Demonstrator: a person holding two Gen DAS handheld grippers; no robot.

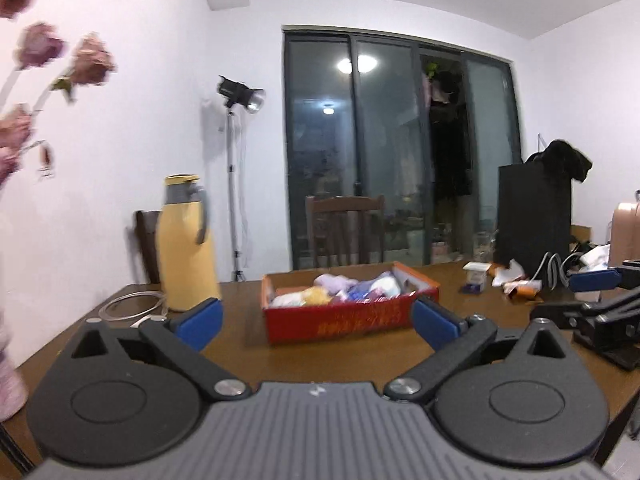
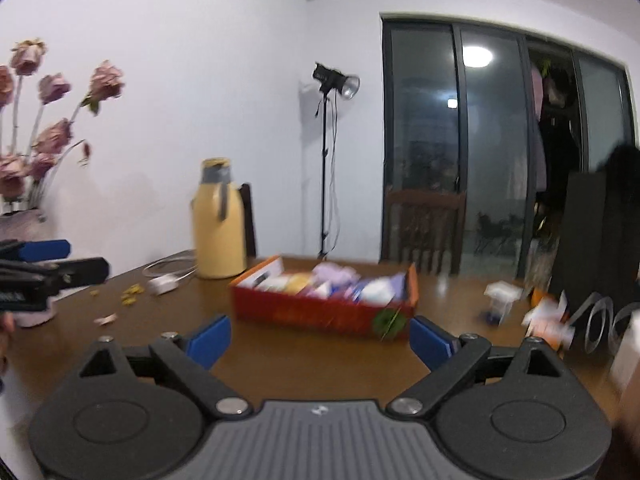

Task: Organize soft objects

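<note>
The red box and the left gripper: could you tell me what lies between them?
Only bare brown table. In the left wrist view, nothing sits between the open left gripper and the red box of soft objects.

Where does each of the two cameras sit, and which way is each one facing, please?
Left wrist: on the left gripper, looking forward over the table at the red box; its own open fingers show, with the right gripper at the right edge.
Right wrist: on the right gripper, facing the box from further right; its open fingers show, with the left gripper at the left edge.
Shared: box, yellow flask, lamp stand, glass doors.
</note>
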